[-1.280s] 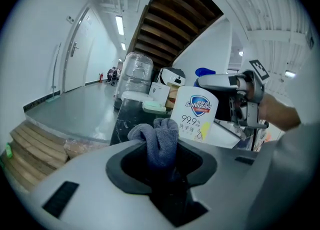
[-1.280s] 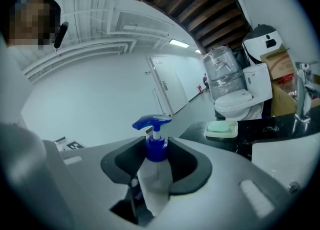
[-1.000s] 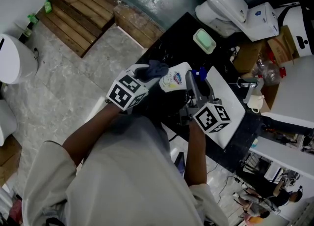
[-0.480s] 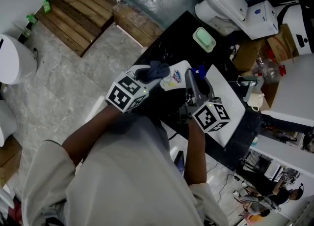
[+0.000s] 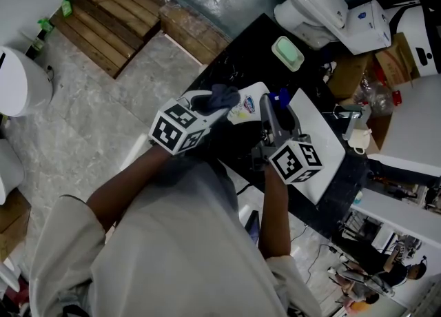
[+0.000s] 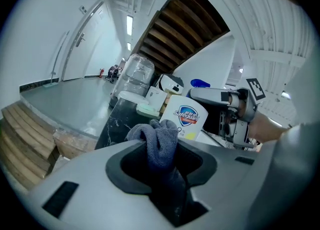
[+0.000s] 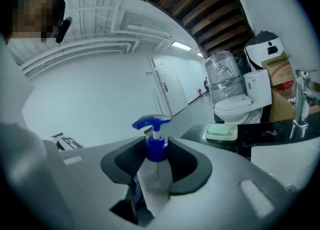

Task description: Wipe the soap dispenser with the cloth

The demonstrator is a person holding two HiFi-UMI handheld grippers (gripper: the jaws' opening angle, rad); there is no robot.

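The left gripper (image 6: 160, 160) is clenched on the dark cloth (image 6: 159, 141), which is bunched up between its jaws. Just ahead of these jaws stands the white dispenser (image 6: 186, 118) with its label toward them, and the cloth is at its side, though I cannot tell if it touches. The right gripper (image 7: 156, 171) grasps the dispenser by the body, with the blue pump (image 7: 152, 123) rising above its jaws. Farther ahead of it, to the right, a green soap dish (image 7: 221, 131) lies on the black counter (image 7: 262, 133), and a white toilet (image 7: 235, 108) is behind.
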